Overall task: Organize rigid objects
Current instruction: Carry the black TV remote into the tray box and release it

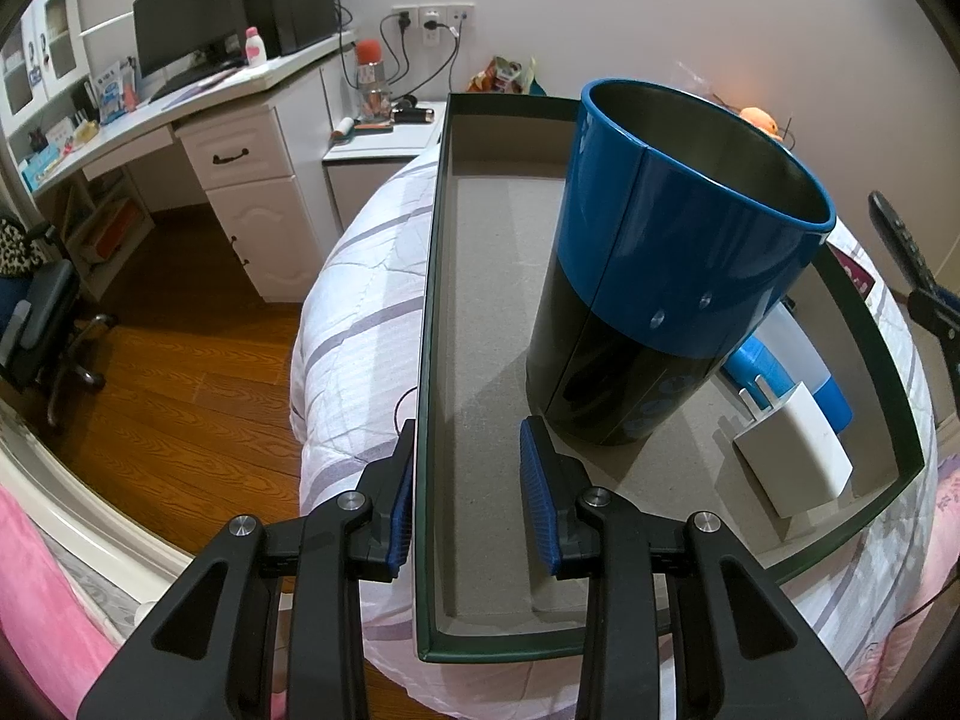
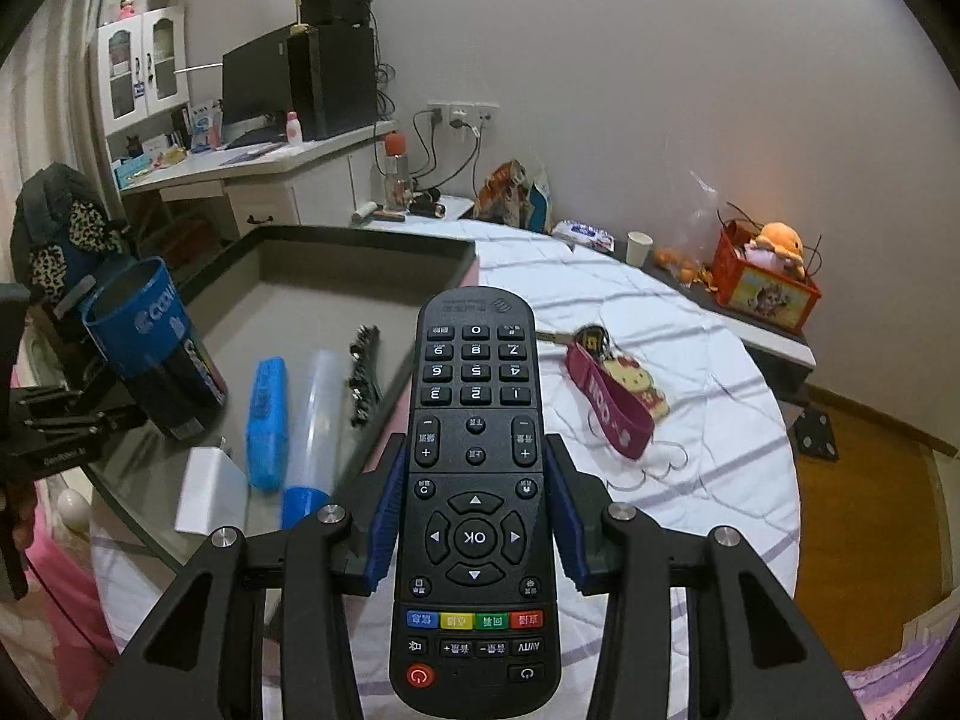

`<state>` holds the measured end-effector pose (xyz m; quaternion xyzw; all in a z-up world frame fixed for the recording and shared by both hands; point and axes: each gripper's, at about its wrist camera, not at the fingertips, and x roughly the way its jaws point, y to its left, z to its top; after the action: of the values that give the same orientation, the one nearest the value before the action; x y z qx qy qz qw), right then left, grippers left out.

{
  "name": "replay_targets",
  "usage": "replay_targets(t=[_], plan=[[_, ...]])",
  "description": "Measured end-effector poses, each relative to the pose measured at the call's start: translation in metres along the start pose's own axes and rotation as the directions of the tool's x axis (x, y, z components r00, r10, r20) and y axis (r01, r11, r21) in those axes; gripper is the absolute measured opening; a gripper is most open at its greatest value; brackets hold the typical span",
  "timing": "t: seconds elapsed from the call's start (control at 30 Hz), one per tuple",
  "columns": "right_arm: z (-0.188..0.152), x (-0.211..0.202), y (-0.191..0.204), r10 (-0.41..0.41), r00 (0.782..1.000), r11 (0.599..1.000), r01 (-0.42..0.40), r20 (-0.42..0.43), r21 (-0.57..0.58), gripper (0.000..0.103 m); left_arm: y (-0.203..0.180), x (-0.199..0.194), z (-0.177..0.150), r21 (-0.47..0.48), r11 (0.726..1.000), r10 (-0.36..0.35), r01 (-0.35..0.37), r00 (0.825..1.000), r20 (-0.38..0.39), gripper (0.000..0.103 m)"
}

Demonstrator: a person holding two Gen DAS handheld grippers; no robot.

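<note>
A black remote control [image 2: 474, 480] is held face up above the bed, my right gripper [image 2: 474, 483] shut on its sides. The dark green box [image 1: 429, 300] lies on the bed. It holds a blue and black tin can [image 1: 660, 276], a white charger [image 1: 792, 456], a blue case [image 2: 267, 420], a clear tube with a blue cap [image 2: 315, 420] and a black clip [image 2: 363, 378]. My left gripper [image 1: 471, 480] straddles the box's left wall with its jaws apart; the inner pad stands clear of the wall. A magenta key strap [image 2: 612, 402] lies on the bedspread to the right.
The bed [image 2: 690, 480] has a white striped cover. Behind it stand a white desk [image 1: 240, 138] with a monitor, a bedside ledge with a paper cup [image 2: 639, 247] and a red toy box [image 2: 762, 282]. Wooden floor [image 1: 180, 372] lies left of the bed, with an office chair [image 1: 36, 324].
</note>
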<state>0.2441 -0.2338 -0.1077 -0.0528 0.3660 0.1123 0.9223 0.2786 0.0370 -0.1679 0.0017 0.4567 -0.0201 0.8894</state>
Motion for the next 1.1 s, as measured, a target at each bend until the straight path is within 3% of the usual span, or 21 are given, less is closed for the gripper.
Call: replay_targets(t=[0.53, 0.87, 1.1], plan=[[0.031, 0.016, 0.05, 0.099, 0.995, 0.991, -0.1, -0.005, -0.086, 0.044, 0.002, 0.001, 0.001, -0.002, 1.0, -0.006, 0.006, 1.0, 0.002, 0.032], [0.03, 0.055, 0.09, 0.206, 0.969, 0.965, -0.225, -0.135, -0.138, 0.044, 0.005, 0.001, 0.001, -0.004, 1.0, -0.015, 0.015, 1.0, 0.007, 0.033], [0.024, 0.083, 0.095, 0.209, 0.951, 0.96, -0.244, -0.229, -0.138, 0.044, 0.005, 0.002, 0.002, -0.007, 1.0, -0.02, 0.021, 1.0, 0.01, 0.033]])
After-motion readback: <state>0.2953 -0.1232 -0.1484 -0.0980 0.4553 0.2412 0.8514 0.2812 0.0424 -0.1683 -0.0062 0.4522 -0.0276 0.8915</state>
